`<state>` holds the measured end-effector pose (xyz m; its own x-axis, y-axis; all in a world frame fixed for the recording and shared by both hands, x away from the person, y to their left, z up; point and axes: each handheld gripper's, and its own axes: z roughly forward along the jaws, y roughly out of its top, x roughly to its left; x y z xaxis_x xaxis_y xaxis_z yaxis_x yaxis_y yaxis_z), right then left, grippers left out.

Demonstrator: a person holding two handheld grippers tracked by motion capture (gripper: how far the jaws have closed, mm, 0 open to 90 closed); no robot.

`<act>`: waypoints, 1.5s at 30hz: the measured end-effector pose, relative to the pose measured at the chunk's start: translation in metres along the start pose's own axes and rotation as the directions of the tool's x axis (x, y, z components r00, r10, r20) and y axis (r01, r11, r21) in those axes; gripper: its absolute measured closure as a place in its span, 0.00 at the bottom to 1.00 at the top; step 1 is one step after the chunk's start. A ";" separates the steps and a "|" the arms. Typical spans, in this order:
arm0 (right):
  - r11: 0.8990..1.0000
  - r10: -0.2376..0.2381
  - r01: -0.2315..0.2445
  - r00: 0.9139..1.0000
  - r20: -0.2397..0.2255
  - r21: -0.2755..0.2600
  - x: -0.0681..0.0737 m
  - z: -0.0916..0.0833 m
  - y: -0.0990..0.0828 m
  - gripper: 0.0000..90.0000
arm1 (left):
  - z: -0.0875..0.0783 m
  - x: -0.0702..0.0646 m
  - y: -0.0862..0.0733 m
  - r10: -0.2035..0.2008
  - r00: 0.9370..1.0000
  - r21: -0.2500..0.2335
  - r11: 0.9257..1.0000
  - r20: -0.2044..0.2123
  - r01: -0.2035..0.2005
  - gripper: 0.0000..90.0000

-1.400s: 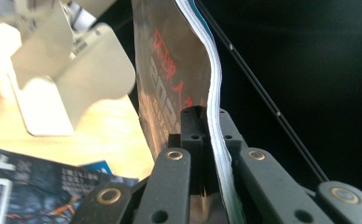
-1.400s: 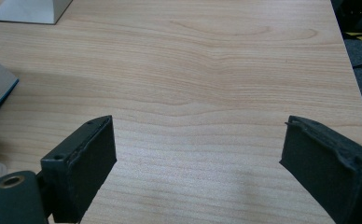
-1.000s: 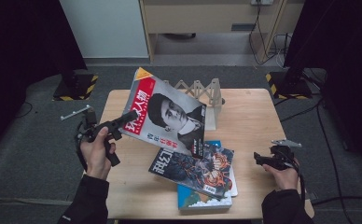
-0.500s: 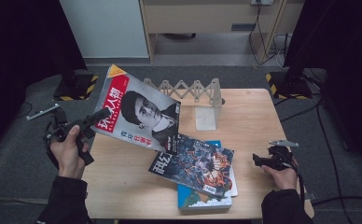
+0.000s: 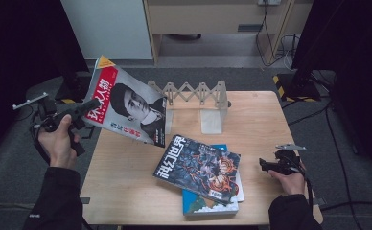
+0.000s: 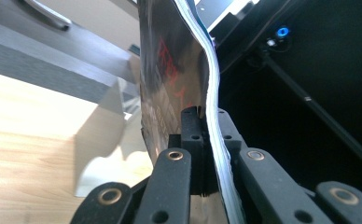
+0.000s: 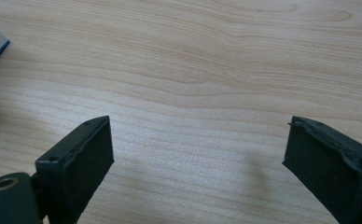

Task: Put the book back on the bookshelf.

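While clamped on the magazine [image 5: 126,108] off the desk's [image 5: 126,182] left edge, left gripper [image 5: 81,112] — keep firm, swing toward the rack [image 5: 193,93]; right gripper [image 5: 270,165] — wide, empty.

the left gripper [image 5: 81,111] is clamped tight, raised off the table's left edge. the right gripper [image 5: 266,165] rests low, jaws wide apart.

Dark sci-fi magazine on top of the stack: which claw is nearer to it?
Right. The right claw sits open over bare table just right of the dark sci-fi magazine; the left claw is off the table's left edge, clamped on the red portrait magazine.
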<state>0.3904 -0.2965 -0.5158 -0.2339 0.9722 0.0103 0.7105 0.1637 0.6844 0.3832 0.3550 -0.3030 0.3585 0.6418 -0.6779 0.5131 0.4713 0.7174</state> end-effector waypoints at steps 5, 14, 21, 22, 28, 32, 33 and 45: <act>1.000 -0.003 0.003 1.000 0.000 0.006 0.000 0.001 0.000 0.09 | 0.015 -0.001 0.009 0.043 0.997 -0.001 0.999 -0.070 -0.043 0.95; 1.000 -0.007 0.007 1.000 -0.001 0.012 0.001 0.003 0.000 0.09 | 0.048 -0.006 0.019 0.113 0.980 0.014 0.994 -0.162 -0.112 0.95; 1.000 -0.009 0.009 1.000 -0.003 0.014 0.001 0.005 0.000 0.09 | 0.076 -0.014 0.015 0.181 0.957 0.063 0.983 -0.225 -0.171 0.95; 1.000 -0.012 0.012 1.000 -0.004 0.016 0.001 0.005 0.000 0.09 | 0.076 -0.014 0.015 0.181 0.957 0.063 0.983 -0.225 -0.171 0.95; 1.000 -0.012 0.012 1.000 -0.006 0.012 0.001 0.005 0.000 0.09 | 0.093 -0.015 0.009 0.203 0.947 0.086 0.979 -0.247 -0.187 0.95; 1.000 -0.013 0.013 1.000 -0.008 0.013 0.001 0.005 0.000 0.09 | 0.100 -0.016 0.006 0.228 0.937 0.094 0.973 -0.264 -0.211 0.95; 1.000 -0.013 0.014 1.000 -0.007 0.012 0.001 0.005 0.000 0.09 | 0.102 -0.016 0.005 0.234 0.934 0.095 0.972 -0.269 -0.217 0.95; 1.000 -0.009 0.009 1.000 -0.011 0.015 0.001 0.006 0.000 0.09 | 0.123 -0.023 -0.003 0.305 0.893 0.110 0.952 -0.330 -0.285 0.95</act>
<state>0.3938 -0.2941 -0.5205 -0.2477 0.9688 0.0126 0.7183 0.1749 0.6733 0.4690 0.2649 -0.3097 0.2196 0.9166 -0.3340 0.4721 0.1998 0.8586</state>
